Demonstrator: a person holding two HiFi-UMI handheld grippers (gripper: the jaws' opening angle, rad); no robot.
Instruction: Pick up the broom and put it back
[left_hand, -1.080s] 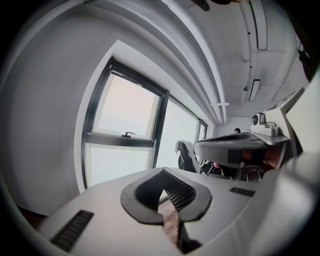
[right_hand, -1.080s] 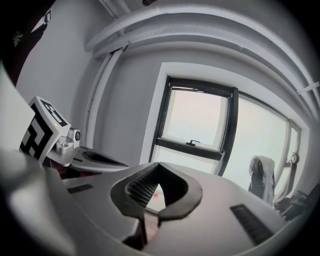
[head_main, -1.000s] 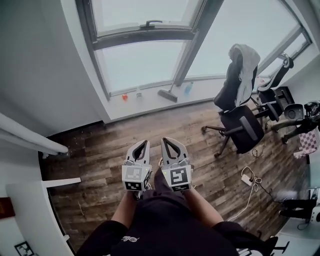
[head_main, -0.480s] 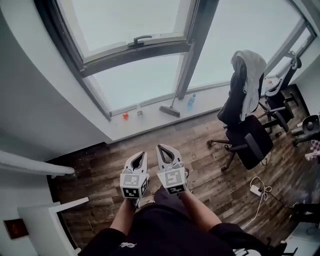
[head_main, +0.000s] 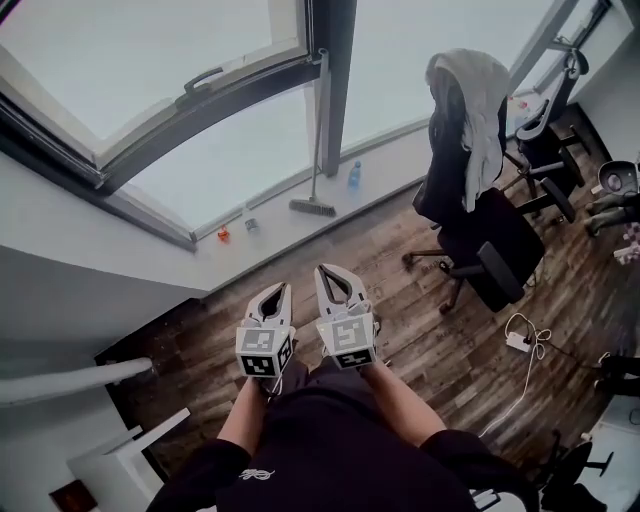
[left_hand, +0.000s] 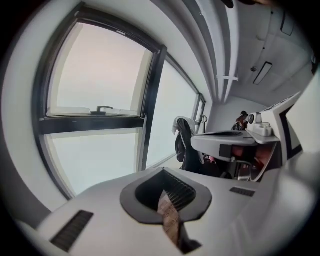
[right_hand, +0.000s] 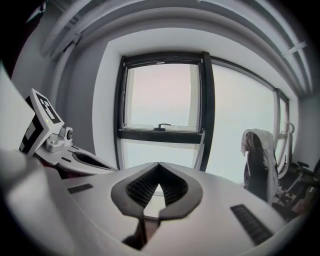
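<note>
The broom leans upright against the dark window post, with its head on the white sill. Both grippers are held side by side over the wooden floor, well short of the sill and pointing toward it. My left gripper is shut with nothing in it, its tips meeting in the left gripper view. My right gripper is also shut and empty. In the right gripper view the broom's pale handle shows beside the window post; its head is hidden behind the jaws.
A black office chair draped with a grey cloth stands to the right. A blue bottle and small items sit on the sill. A power strip with cable lies on the floor. White furniture is at lower left.
The person and both grippers have moved forward toward the window. The sill and broom now appear nearer and larger. Both grippers stay shut and empty.
</note>
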